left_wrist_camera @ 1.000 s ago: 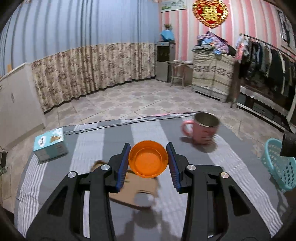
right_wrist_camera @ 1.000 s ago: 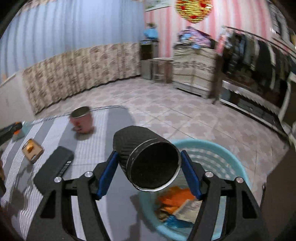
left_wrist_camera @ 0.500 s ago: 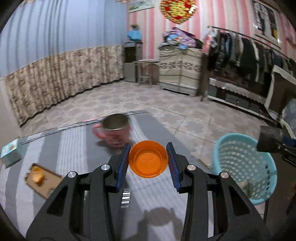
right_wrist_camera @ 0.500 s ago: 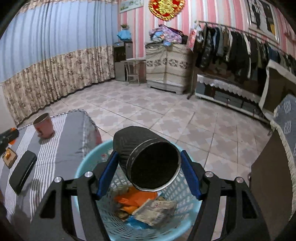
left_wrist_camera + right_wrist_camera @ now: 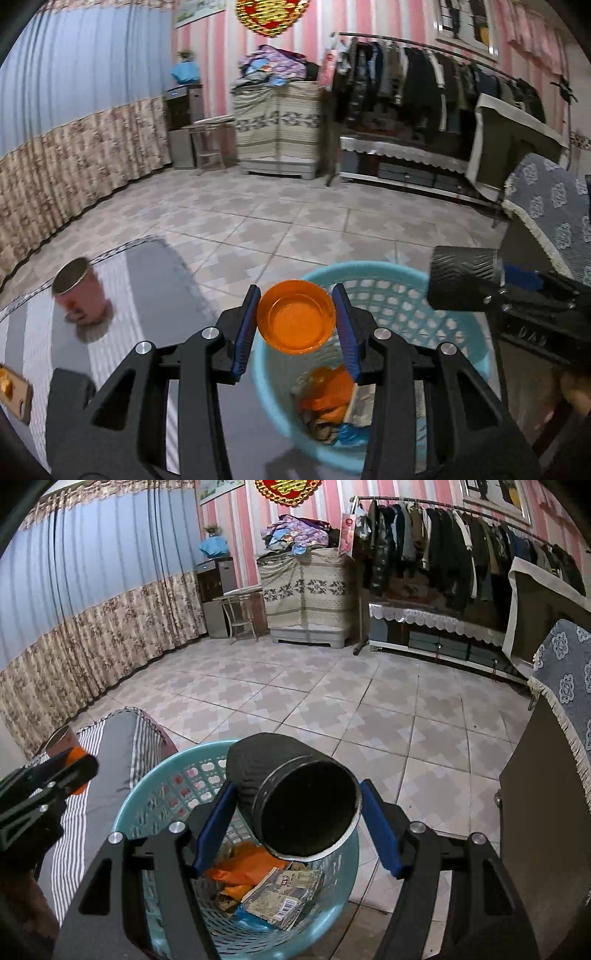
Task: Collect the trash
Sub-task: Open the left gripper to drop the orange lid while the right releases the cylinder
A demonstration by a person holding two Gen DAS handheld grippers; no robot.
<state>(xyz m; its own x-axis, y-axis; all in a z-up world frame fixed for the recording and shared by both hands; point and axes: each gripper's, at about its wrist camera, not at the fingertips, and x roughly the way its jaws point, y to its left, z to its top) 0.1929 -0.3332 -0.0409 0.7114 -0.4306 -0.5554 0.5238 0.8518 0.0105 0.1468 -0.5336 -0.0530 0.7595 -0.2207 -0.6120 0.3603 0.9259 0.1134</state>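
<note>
While both claws hang over the basket (image 5: 236,934), which stands on the floor just off the end of the striped worktop (image 5: 110,291), the coming move turns on what lies straight below each load. The left claw (image 5: 296,317) holds an orange cup (image 5: 296,316) crosswise between its blue pads, open mouth facing the camera; its jaws have just eased apart a little, yet the cup is between them and the pads look to be touching its rim on both sides. From the left view the cup sits above the basket's near rim on the worktop side, so a drop should land inside, though close to that wall. The right claw (image 5: 297,812) grips a black can (image 5: 295,794), a short cylinder with a textured wall and a flat dark end facing the camera, its long axis running away from the claw and tilted up to the left. It hangs over the basket's middle and seems the safer release. Orange wrappers (image 5: 243,871) and a printed packet (image 5: 284,897) already lie in the bottom. A pink mug (image 5: 79,295) stands back on the worktop, well apart.
</note>
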